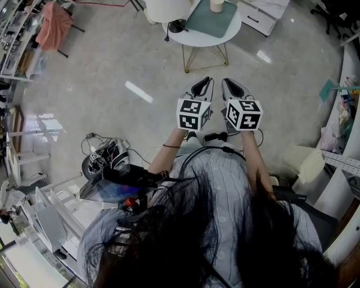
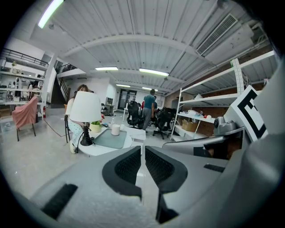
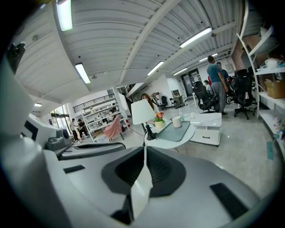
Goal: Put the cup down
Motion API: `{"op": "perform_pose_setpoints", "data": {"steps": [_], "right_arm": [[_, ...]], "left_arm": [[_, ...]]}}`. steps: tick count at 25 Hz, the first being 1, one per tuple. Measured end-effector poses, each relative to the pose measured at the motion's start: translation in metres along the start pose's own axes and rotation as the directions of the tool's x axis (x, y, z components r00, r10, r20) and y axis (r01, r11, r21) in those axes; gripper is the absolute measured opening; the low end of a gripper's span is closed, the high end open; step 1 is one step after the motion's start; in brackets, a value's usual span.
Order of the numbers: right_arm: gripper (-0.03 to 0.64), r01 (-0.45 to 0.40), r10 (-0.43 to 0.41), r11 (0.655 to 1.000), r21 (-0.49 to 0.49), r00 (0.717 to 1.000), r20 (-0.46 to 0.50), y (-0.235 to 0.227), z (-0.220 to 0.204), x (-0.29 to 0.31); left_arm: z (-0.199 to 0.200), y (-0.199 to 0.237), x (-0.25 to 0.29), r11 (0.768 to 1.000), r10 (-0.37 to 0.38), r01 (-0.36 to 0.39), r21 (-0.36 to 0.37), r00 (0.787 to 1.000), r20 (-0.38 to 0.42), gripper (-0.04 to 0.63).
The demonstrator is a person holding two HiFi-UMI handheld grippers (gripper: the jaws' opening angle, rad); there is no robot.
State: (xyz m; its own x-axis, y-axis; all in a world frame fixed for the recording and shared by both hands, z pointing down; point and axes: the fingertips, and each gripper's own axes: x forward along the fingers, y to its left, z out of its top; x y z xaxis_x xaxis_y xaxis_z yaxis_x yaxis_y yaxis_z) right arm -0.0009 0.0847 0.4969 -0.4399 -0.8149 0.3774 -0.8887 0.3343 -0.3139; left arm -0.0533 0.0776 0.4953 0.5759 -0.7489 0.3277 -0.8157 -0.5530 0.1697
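A white cup [image 1: 216,4] stands on a teal tray [image 1: 211,21] on a round white table [image 1: 185,38] at the top of the head view, well ahead of both grippers. The same cup [image 2: 116,129] appears far off in the left gripper view, and the cup [image 3: 177,122] also in the right gripper view. My left gripper [image 1: 203,81] and right gripper [image 1: 229,82] are held side by side over the floor, pointing at the table. The left gripper [image 2: 143,153] is shut with nothing in it. The right gripper [image 3: 145,156] is shut and empty too.
A white-shaded lamp [image 2: 86,107] and a small flower pot [image 3: 159,122] share the table. A white drawer unit [image 1: 261,14] stands beside it. A pink-draped chair [image 1: 53,22] is far left; cables and gear [image 1: 104,157] lie on the floor. People and office chairs [image 2: 149,111] are behind.
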Motion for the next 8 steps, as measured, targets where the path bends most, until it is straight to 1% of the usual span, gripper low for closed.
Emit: {"op": "perform_pose_setpoints", "data": {"steps": [8], "right_arm": [[0.041, -0.005, 0.005, 1.0, -0.001, 1.0, -0.002, -0.0039, 0.0002, 0.0017]], "left_arm": [[-0.0019, -0.0012, 0.0046, 1.0, 0.003, -0.003, -0.002, 1.0, -0.006, 0.037]]}}
